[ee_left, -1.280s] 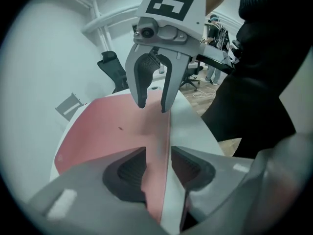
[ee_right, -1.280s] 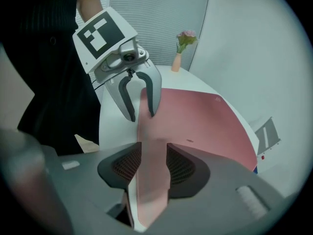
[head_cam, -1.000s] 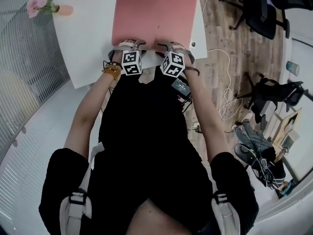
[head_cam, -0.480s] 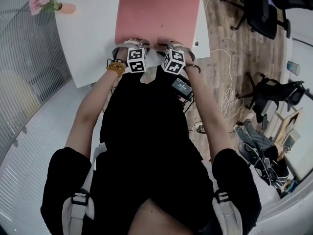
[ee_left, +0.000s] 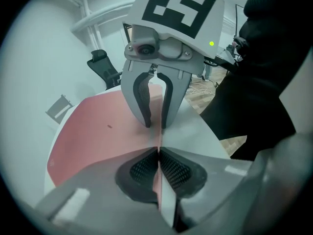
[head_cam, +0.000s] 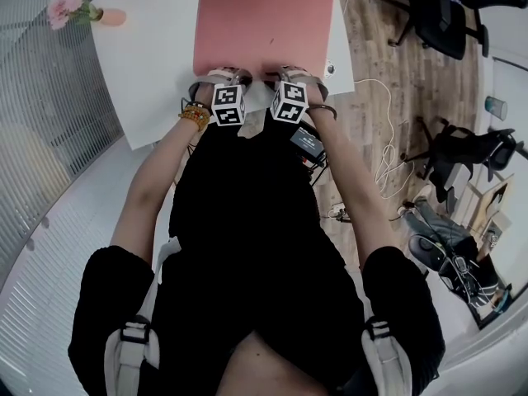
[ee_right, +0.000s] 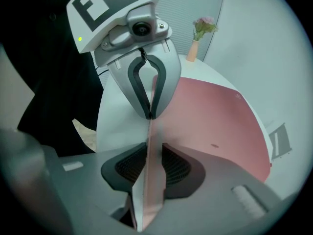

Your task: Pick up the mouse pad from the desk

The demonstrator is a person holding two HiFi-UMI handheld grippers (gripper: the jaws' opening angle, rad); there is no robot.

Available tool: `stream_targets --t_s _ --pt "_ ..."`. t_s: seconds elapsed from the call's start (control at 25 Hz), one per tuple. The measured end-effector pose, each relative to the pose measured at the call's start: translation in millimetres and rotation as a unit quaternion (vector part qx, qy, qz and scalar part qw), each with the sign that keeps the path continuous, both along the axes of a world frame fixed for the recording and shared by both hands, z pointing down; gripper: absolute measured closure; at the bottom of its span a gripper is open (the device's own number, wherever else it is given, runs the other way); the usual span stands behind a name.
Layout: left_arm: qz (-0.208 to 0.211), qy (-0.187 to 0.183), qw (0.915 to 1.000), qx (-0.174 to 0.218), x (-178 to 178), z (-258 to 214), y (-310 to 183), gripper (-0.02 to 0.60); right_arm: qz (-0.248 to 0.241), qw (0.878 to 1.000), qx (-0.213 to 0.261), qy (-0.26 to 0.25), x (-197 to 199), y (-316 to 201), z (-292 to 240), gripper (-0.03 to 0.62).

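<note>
A large pink mouse pad [head_cam: 264, 19] lies on the white desk [head_cam: 148, 64], its near edge at the desk's front. Both grippers hold that near edge side by side. My left gripper [head_cam: 224, 79] is shut on the edge, whose thin pink sheet [ee_left: 93, 136] runs between its black ribbed pads [ee_left: 142, 168]. My right gripper [head_cam: 285, 76] is likewise shut on the pad [ee_right: 210, 116], the edge standing upright between its pads [ee_right: 173, 168]. Each gripper view shows the other gripper, facing it, clamped on the same edge. The pad's far end is out of the head view.
A small vase of pink flowers [head_cam: 70, 7] stands at the desk's far left corner [ee_right: 200, 33]. Black office chairs [head_cam: 445, 15] and a white cable [head_cam: 384, 155] are on the wood floor to the right. A perforated wall [head_cam: 41, 97] runs on the left.
Both grippers have shifted slightly away from the body and stay clamped on the pad's near edge. The pad has barely moved.
</note>
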State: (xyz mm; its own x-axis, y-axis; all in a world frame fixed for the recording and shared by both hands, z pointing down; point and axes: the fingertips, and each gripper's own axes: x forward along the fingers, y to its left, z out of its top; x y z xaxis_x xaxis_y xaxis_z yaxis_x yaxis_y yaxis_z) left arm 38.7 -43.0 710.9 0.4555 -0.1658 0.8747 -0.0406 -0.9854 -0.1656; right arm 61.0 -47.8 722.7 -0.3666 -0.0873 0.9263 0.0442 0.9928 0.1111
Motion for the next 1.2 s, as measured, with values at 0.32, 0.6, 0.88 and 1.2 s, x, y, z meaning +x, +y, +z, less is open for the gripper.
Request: stream_targets --t_s 0.32,0.6,0.88,1.2 --pt "-0.031 0.029 0.9984 0.038 2.5 -22.6 -21.1 0.575 0.04 0.999 -0.02 -0.022 2.4 -3.0 -0.9 0.447" --pt "-0.04 0.026 0.9982 0.035 -0.4 -13.6 -29.9 0.581 0.063 0.998 -0.013 -0.018 0.1 -5.0 0.9 0.503" --pt "-0.038 0.041 0.9976 0.042 1.3 -16.6 -23.8 0.58 0.09 0.995 -0.026 -0.02 2.9 -8.5 -2.4 0.556" --pt "-0.036 0.049 0.998 0.016 1.4 -11.6 -13.0 0.472 0.116 0.992 -0.036 -0.027 1.6 -13.3 -10.6 0.556"
